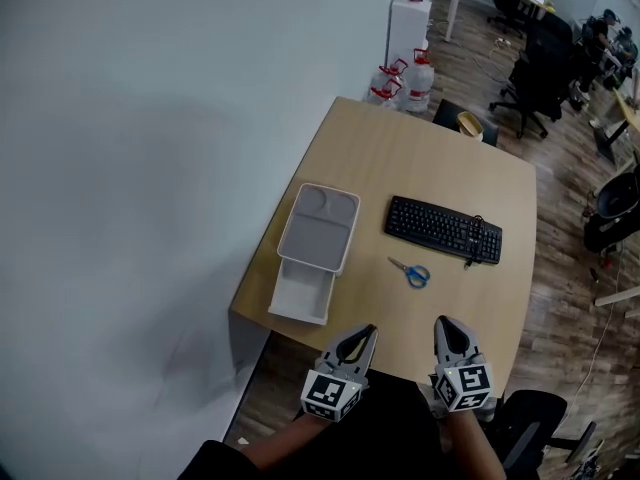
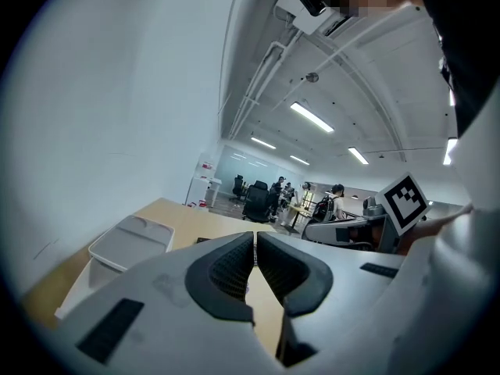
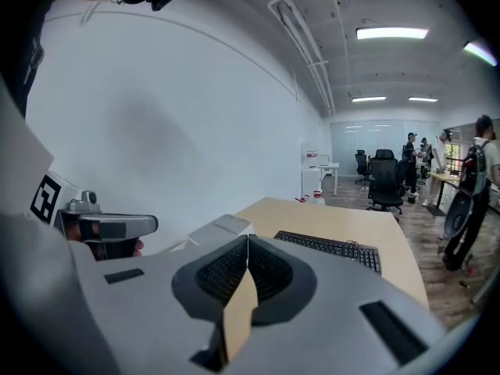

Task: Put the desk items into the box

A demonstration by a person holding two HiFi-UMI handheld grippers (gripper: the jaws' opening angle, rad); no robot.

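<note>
A grey box (image 1: 303, 296) sits at the wooden desk's (image 1: 430, 178) left edge, with its grey lid (image 1: 320, 227) lying across its far end. Right of it are a black keyboard (image 1: 444, 229) and blue-handled scissors (image 1: 411, 272). My left gripper (image 1: 367, 334) hovers at the desk's near edge, jaws shut and empty. Beside it, my right gripper (image 1: 446, 326) is shut too, with nothing held. In the left gripper view the box and lid (image 2: 131, 241) show at the left beyond the shut jaws. The keyboard (image 3: 332, 248) and the lid (image 3: 221, 226) show in the right gripper view.
A white wall (image 1: 150, 168) runs along the desk's left side. Water bottles (image 1: 400, 80) stand on the floor beyond the far corner. Black office chairs (image 1: 540, 73) and other desks fill the room at the right. A chair (image 1: 530, 423) stands near my right arm.
</note>
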